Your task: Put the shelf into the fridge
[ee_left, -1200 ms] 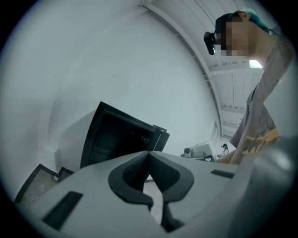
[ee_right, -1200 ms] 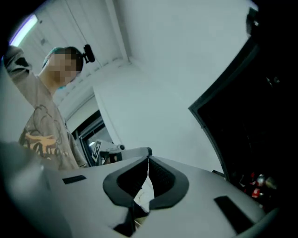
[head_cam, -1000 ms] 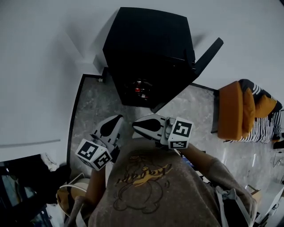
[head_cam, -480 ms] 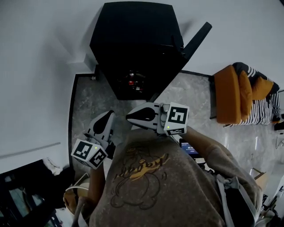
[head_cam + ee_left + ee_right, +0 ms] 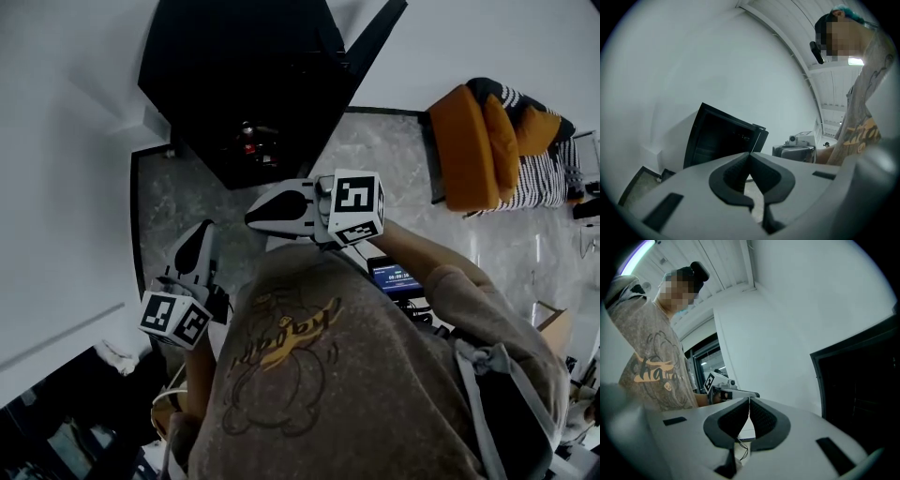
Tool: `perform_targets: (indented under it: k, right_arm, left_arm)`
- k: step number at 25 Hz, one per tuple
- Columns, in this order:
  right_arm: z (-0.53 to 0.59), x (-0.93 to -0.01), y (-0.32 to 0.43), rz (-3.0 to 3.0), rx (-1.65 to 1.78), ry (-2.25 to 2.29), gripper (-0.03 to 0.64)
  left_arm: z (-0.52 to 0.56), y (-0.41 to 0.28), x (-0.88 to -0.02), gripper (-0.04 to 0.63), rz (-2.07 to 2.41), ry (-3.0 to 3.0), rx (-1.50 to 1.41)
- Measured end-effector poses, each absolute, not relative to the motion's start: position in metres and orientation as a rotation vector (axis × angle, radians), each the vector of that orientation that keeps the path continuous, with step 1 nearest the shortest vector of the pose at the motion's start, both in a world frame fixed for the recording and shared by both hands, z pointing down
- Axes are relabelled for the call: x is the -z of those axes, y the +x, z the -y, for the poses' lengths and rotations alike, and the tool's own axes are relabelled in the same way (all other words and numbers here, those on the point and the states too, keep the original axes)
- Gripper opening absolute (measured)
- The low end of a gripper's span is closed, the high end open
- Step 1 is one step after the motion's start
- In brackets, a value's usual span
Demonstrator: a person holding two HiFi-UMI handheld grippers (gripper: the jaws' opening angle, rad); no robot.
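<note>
The black fridge [image 5: 244,84] stands on the floor against the white wall with its door [image 5: 370,42] swung open to the right. A small red item [image 5: 246,141] shows in its dark interior. I see no shelf in any view. My left gripper [image 5: 192,246] hangs low on the left, short of the fridge, jaws shut on nothing. My right gripper [image 5: 255,214] sits higher and nearer the fridge front, also shut and empty. In the left gripper view the fridge [image 5: 722,138] lies beyond the closed jaws [image 5: 750,153]. In the right gripper view the fridge [image 5: 862,390] fills the right edge.
An orange armchair with a striped cushion [image 5: 487,145] stands to the right on the marble floor [image 5: 375,159]. A small lit screen [image 5: 394,278] sits below my right arm. White wall surrounds the fridge. Dark clutter lies at the lower left [image 5: 56,412].
The fridge has slid up and left in the head view. My left gripper has dropped lower and left; the right gripper stays raised, so the two are farther apart.
</note>
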State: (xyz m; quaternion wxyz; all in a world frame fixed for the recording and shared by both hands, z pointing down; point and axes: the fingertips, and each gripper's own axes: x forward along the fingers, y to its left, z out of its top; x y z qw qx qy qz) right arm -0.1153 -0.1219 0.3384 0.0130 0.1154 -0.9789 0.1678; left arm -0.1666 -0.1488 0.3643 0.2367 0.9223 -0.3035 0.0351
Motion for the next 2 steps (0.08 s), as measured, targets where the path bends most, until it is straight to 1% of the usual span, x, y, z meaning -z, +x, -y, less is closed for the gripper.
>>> perform_targets:
  k: [2]
  right_arm:
    - [0.1235,-0.3412,-0.1125,3.049,-0.537,0.360,0.023]
  left_arm:
    - [0.1496,-0.1669,-0.3669,0.000,0.844,2.520,-0.088]
